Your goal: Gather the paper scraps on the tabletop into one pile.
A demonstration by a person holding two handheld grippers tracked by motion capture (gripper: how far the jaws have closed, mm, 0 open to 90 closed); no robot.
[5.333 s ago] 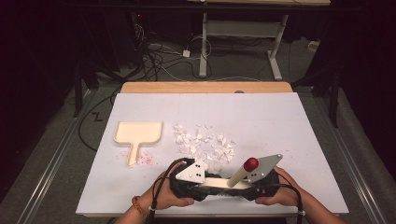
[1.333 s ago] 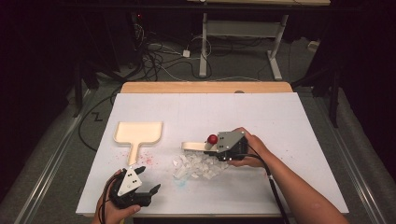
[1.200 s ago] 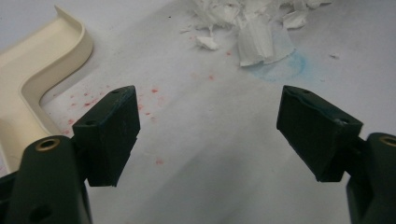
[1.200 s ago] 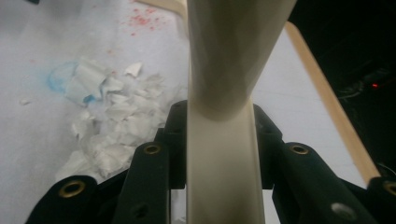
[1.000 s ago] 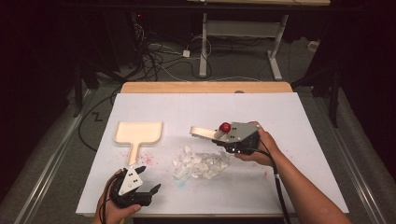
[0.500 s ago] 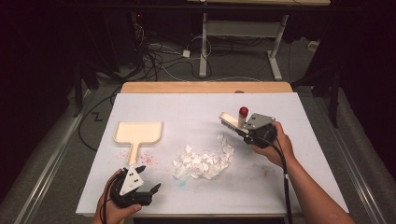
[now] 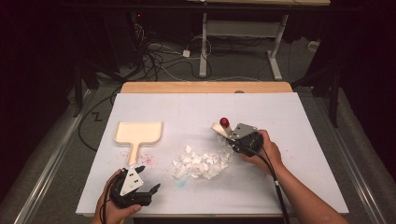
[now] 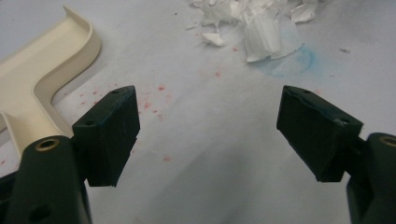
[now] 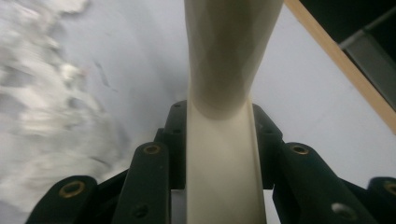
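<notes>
A pile of white paper scraps (image 7: 201,162) lies mid-table on the white sheet. A cream dustpan (image 7: 138,133) rests flat to its left, handle toward me. My right gripper (image 7: 229,135) hovers at the pile's right far edge, shut on a cream flat-handled tool (image 7: 217,128) that points left and away. In the right gripper view the tool (image 9: 224,84) runs up between the jaws, with blurred scraps (image 9: 42,107) at left. My left gripper (image 7: 152,191) is open near the front edge. Its view has the dustpan (image 8: 42,79) on the left and scraps (image 8: 252,23) ahead.
Red specks (image 7: 148,160) and a faint blue smudge (image 8: 292,60) mark the sheet near the dustpan handle. A wooden strip (image 7: 205,87) borders the table's far edge. Cables and desk legs (image 7: 203,42) lie on the floor beyond.
The right gripper has carried the tool from the pile's left, over it, to its right side. The scraps now lie gathered closer. The left gripper has stayed still near the front edge.
</notes>
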